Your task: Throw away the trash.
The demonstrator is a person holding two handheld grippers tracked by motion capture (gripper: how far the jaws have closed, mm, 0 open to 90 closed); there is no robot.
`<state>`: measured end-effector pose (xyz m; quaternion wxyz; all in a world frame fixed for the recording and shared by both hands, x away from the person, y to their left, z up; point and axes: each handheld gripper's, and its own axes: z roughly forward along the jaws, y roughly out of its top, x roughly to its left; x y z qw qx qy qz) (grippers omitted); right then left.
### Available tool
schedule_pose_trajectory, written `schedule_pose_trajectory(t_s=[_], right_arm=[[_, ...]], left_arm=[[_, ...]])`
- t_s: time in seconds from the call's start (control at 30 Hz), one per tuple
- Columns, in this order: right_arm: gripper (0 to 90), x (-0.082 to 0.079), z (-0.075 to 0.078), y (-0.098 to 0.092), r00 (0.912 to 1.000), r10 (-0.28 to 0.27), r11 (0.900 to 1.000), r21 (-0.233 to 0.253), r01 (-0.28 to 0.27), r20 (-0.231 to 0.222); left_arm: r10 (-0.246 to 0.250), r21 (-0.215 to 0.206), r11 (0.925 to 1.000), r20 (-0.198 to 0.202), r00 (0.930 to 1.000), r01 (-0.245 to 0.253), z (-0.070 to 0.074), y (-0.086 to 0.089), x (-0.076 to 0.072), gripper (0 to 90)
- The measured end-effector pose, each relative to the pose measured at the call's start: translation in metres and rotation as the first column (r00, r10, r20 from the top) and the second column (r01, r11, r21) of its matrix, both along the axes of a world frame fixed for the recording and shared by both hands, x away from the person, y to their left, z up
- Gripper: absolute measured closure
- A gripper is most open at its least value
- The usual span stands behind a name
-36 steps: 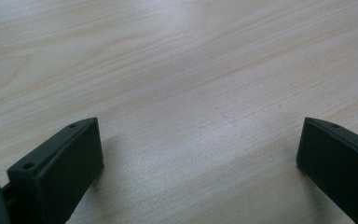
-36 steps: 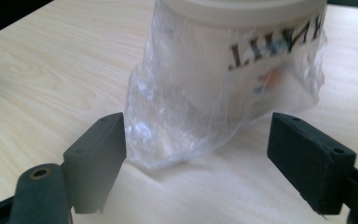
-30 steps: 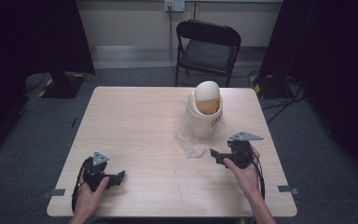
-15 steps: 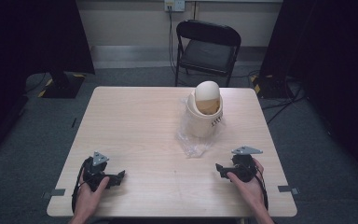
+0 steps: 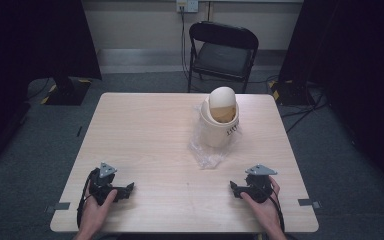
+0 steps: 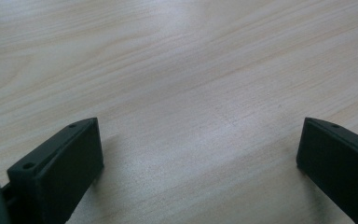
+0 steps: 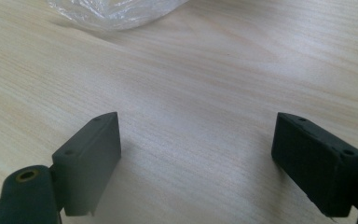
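A cream bin (image 5: 220, 127) with a domed swing lid (image 5: 223, 102) stands right of the table's middle, on a crumpled clear plastic bag (image 5: 206, 156). My left gripper (image 5: 129, 189) rests on the wooden table (image 5: 145, 135) near the front left corner, held by a hand. It is open, with bare wood between its jaws (image 6: 200, 154). My right gripper (image 5: 233, 188) rests near the front right edge, also held by a hand. It is open over bare wood (image 7: 198, 154), and the plastic bag's edge (image 7: 116, 11) lies ahead of it.
A black folding chair (image 5: 222, 52) stands behind the table's far edge. Dark curtains hang at both sides. Cables and a black stand base (image 5: 67, 90) lie on the grey carpet. Tape marks (image 5: 307, 202) sit at the table's front corners.
My right gripper has drawn back from beside the plastic bag toward the table's front right edge and come down onto the wood. The left gripper has stayed put.
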<state>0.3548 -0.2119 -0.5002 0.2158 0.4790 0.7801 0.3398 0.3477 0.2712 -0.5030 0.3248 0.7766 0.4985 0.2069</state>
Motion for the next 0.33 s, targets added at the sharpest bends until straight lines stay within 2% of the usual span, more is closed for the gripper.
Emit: schedule_pose_trajectory(t_s=[0.33], right_arm=[[14.1,0.0024,0.0,0.0006,1.0,-0.007,1.0,-0.002,0.007,-0.002]], left_arm=[[-0.003,0.002,1.0,-0.002,1.0,0.003,0.0002,0.0002,0.0002,0.0]])
